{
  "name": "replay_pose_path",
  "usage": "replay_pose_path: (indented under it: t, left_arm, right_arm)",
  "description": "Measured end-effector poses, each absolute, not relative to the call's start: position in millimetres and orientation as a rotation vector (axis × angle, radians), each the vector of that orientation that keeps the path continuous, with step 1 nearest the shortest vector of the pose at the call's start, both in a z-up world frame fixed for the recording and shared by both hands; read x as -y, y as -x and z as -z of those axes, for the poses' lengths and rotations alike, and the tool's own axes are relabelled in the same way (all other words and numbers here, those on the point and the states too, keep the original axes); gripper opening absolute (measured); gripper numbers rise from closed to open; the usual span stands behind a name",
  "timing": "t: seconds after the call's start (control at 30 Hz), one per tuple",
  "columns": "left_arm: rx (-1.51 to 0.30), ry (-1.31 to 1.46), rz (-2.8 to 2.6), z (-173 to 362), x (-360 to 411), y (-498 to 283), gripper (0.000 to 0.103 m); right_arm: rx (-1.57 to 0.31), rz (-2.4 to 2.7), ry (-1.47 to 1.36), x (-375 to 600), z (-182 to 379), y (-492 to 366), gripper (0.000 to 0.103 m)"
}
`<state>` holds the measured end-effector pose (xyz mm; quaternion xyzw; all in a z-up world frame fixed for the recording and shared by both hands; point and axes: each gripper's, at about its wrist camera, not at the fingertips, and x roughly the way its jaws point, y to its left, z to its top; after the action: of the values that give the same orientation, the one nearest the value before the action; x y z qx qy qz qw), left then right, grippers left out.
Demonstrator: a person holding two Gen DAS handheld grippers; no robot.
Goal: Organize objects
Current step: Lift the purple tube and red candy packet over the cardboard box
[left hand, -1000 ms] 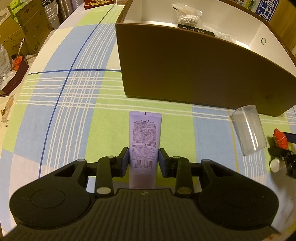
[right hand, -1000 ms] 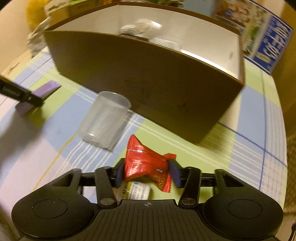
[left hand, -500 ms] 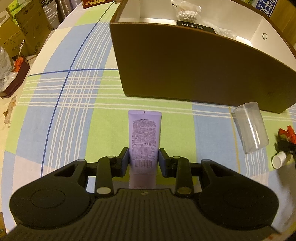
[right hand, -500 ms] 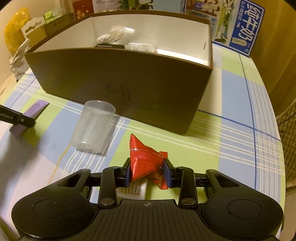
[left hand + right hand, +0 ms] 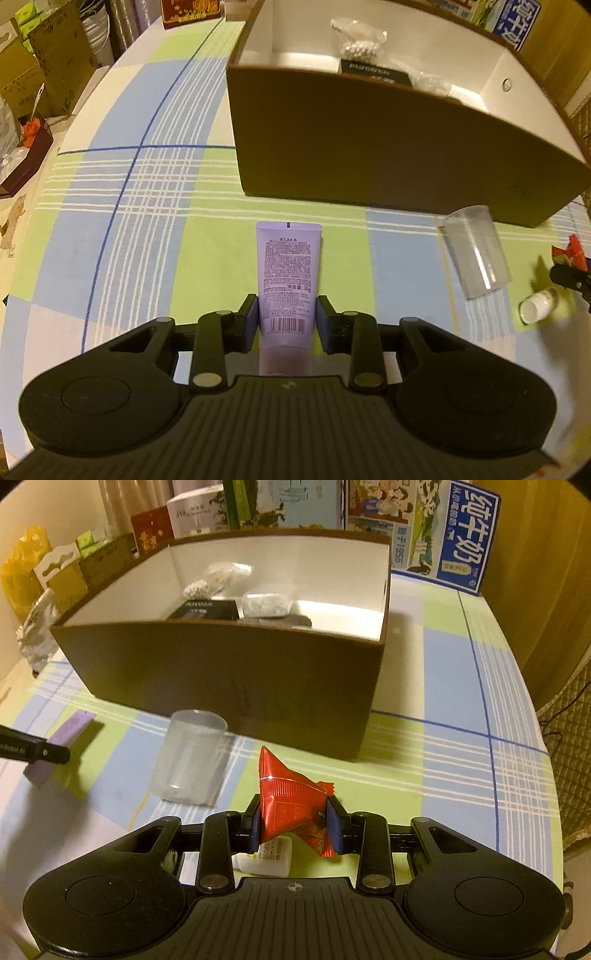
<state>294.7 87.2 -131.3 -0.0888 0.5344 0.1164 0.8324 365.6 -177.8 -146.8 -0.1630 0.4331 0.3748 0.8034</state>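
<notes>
The left gripper [image 5: 287, 319] is low over the checked tablecloth [image 5: 147, 206] and points toward the brown cardboard box [image 5: 369, 147]. Its jaws press on both sides of a purple ASAKA tube [image 5: 289, 273], which lies flat in front of the box. The right gripper [image 5: 294, 825] is raised above the table, also facing the box, and it clamps a red foil snack packet [image 5: 286, 797]. A clear plastic cup [image 5: 190, 755] lies between the two grippers, and a small white bottle [image 5: 267, 858] is under the right one.
</notes>
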Motion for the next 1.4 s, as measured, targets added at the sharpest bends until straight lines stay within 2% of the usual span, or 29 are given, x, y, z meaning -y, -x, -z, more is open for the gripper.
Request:
replay_pose_path:
  t: [0.53,0.77,1.13,1.4]
  left_arm:
    - [-0.965,0.198,-0.158,52,-68,-277,0.027]
    - [-0.904,0.2,-0.102,28,-57,-298,0.027]
    - [-0.867,0.194,-0.023,19,-32,-369,0.027]
    - [-0.895,0.194,-0.007,33,-16,-423,0.028]
  right_arm:
    - [-0.857,-0.892,0.215,173,87,-366,0.032]
    - [-0.83,-0.923,0.152,164,65,-375,0.032]
    - [-0.771,-0.926,0.118,135,47,-408,0.032]
    - [-0.773,-0.909,0.124,117,55,-440,0.032]
